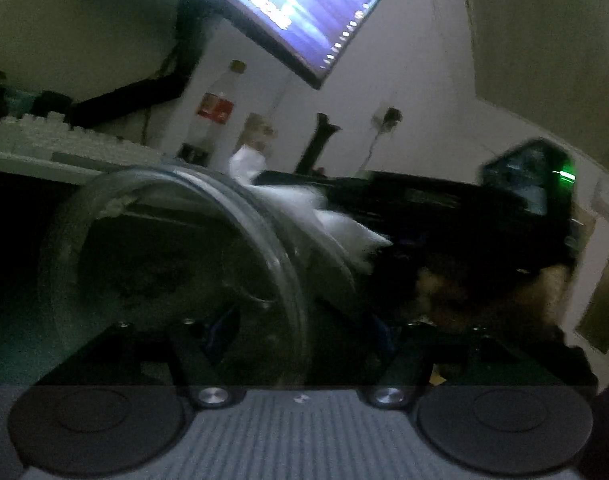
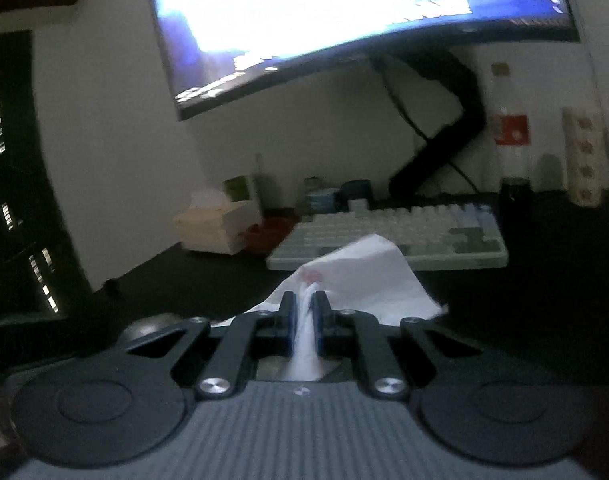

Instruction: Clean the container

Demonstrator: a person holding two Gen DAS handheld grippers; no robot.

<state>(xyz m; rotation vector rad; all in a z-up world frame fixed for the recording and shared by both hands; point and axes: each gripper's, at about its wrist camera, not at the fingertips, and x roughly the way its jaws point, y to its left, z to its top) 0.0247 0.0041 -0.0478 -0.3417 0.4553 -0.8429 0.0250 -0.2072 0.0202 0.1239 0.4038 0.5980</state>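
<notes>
wiping is the step in hand: right gripper [image 2: 304,308] is clamped on a crumpled white paper tissue [image 2: 368,276], beside the clear round glass container [image 1: 176,264] that sits between the left gripper's spread arms, its grip unclear. next, the tissue must enter the container's mouth.

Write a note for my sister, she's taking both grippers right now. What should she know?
Right gripper: shut on the white tissue, held above the dark desk in front of the keyboard.
Left gripper: the glass container sits tilted between its fingers; too dark and blurred to tell whether they grip it.
In the left view the tissue is at the container's side with the right gripper.
Done: tissue picked up, brought to the container.
Left: wipe it; how clean it is cannot be told.
</notes>
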